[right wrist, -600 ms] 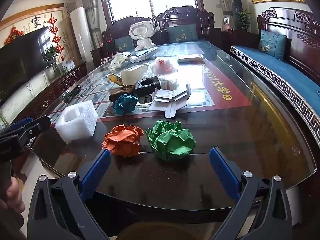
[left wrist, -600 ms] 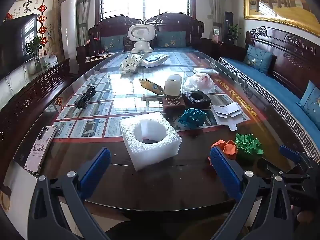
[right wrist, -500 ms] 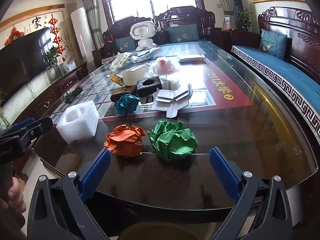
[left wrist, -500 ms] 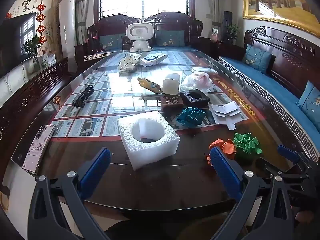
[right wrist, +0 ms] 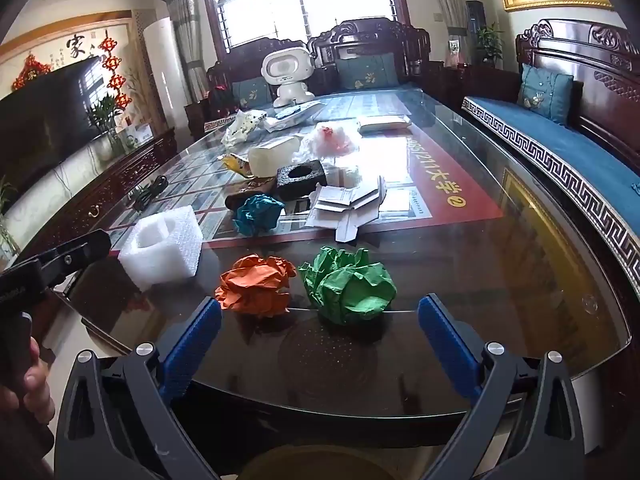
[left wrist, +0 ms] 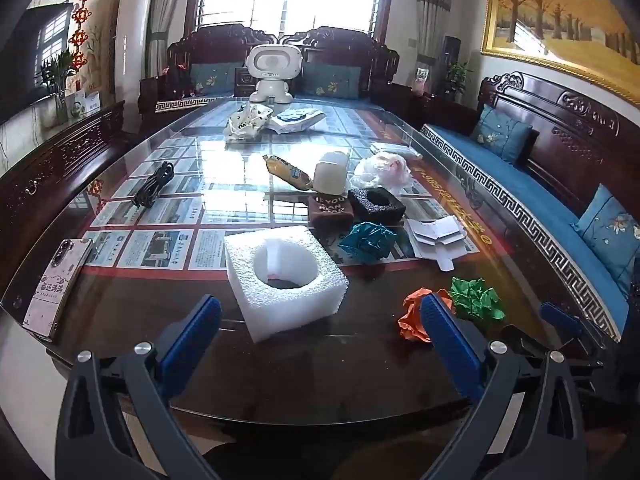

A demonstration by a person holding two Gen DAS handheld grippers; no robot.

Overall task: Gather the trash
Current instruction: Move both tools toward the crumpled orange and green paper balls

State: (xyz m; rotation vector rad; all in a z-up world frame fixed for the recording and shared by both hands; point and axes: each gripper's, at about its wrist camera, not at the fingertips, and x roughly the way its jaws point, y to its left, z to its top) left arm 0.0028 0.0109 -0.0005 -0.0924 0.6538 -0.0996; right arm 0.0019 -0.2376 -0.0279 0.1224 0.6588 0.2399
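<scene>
The trash lies scattered on the near half of a long glass-topped table (right wrist: 520,280). Nearest the right gripper (right wrist: 320,332) sit a crumpled green paper ball (right wrist: 352,284) and, just to its left, a crumpled orange paper ball (right wrist: 256,288), the two almost touching. The right gripper's blue pads are spread wide and hold nothing; both balls rest just beyond its fingertips. The left gripper (left wrist: 320,332) is likewise spread wide and empty, facing a white foam block (left wrist: 284,276) with a round hollow, which sits just past its pads.

Further in lie a teal paper ball (right wrist: 256,216), flattened white cardboard (right wrist: 348,208) and a black foam block (right wrist: 302,178). Only the left wrist view shows a phone (left wrist: 54,284) at the table's left edge, and it half hides the orange ball behind a pad. Only the right wrist view shows the person's hand (right wrist: 28,384) on the left gripper's handle. A white toy robot (left wrist: 274,76) stands at the table's far end.
</scene>
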